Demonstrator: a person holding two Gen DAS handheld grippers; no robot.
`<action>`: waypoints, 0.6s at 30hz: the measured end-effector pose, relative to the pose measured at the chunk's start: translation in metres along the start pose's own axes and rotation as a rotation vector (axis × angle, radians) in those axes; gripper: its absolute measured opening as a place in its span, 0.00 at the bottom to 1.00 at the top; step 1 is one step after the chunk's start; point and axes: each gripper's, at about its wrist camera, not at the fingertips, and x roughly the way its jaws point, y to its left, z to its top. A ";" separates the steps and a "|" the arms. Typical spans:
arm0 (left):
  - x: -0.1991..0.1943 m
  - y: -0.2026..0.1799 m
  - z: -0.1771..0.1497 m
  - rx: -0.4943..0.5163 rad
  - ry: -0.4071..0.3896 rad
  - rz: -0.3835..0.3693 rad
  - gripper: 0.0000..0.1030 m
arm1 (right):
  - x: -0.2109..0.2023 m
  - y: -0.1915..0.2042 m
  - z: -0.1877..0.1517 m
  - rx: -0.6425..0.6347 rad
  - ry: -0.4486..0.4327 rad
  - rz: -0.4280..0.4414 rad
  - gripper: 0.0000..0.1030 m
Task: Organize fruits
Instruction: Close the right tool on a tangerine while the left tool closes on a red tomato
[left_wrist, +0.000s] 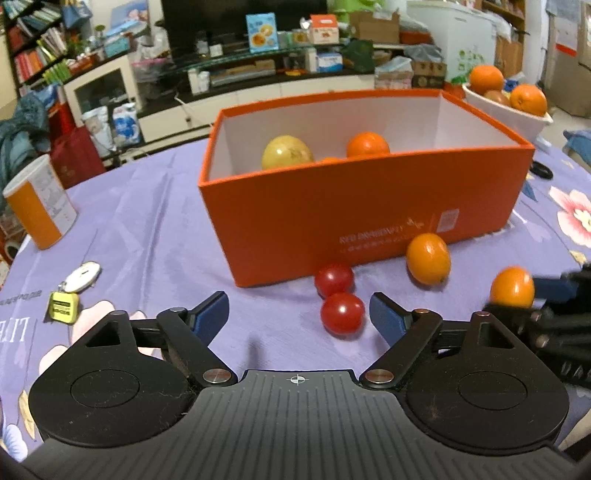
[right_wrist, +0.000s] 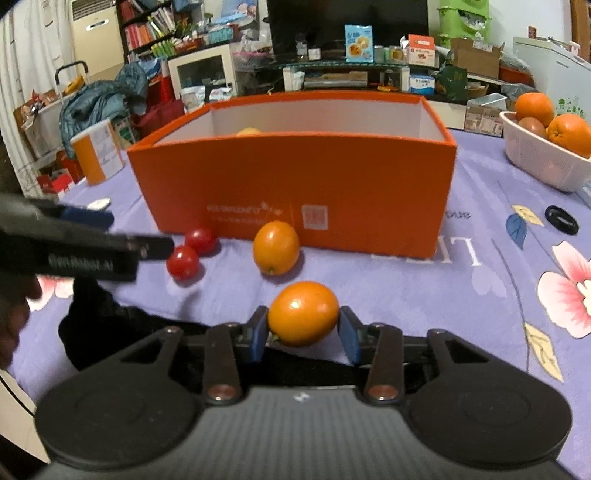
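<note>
An orange box (left_wrist: 362, 218) stands open on the purple cloth, holding a yellow fruit (left_wrist: 287, 152) and an orange (left_wrist: 368, 144). In front of it lie two cherry tomatoes (left_wrist: 334, 279) (left_wrist: 341, 313) and a loose small orange (left_wrist: 428, 258). My left gripper (left_wrist: 297, 306) is open; the nearer tomato sits between its fingers, close to the right one, untouched. My right gripper (right_wrist: 303, 326) is shut on another small orange (right_wrist: 303, 313), with a blue pad pressed on each side. That held orange (left_wrist: 511, 287) also shows at the right edge of the left wrist view.
A white basket (right_wrist: 543, 158) of oranges sits at the back right. An orange-and-white canister (left_wrist: 40, 206) stands at the left. A white fob (left_wrist: 81, 275) and a yellow tag (left_wrist: 61, 308) lie near my left gripper. A black ring (right_wrist: 561, 219) lies right of the box.
</note>
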 end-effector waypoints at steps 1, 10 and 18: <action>0.002 -0.001 -0.001 0.009 0.008 -0.004 0.53 | -0.001 -0.001 0.001 0.004 -0.004 -0.001 0.44; 0.022 -0.010 -0.002 0.021 0.055 -0.057 0.31 | -0.006 -0.008 0.005 0.027 -0.015 0.014 0.44; 0.030 -0.012 -0.001 -0.009 0.078 -0.120 0.07 | -0.011 -0.010 0.007 0.028 -0.026 0.021 0.45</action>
